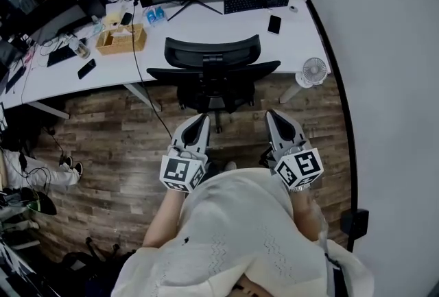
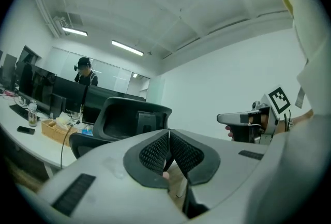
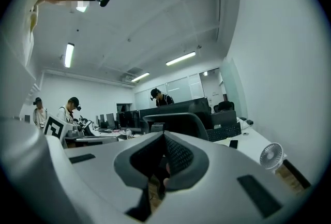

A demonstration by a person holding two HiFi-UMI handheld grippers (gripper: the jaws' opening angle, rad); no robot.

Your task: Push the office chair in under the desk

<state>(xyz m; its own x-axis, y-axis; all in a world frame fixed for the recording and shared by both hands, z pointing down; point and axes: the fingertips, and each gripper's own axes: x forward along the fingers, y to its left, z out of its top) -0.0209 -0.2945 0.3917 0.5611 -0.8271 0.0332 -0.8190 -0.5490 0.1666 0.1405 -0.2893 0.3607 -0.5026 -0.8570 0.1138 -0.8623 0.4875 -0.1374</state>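
Head view: my left gripper (image 1: 198,119) and right gripper (image 1: 274,114) are both clamped closed, empty, hanging near the office chair (image 1: 214,68) at the desk (image 1: 206,27).

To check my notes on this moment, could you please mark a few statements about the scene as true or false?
1. Both grippers press on the office chair. False: the left gripper and the right gripper hang short of it and touch nothing.
2. The left gripper's jaws are together with nothing between them. True.
3. A small white fan stands on the desk, at its right end in the head view. True.
4. The keyboard is white. False: it is black.
5. A dark phone lies on the floor. False: it lies on the desk, near the keyboard.
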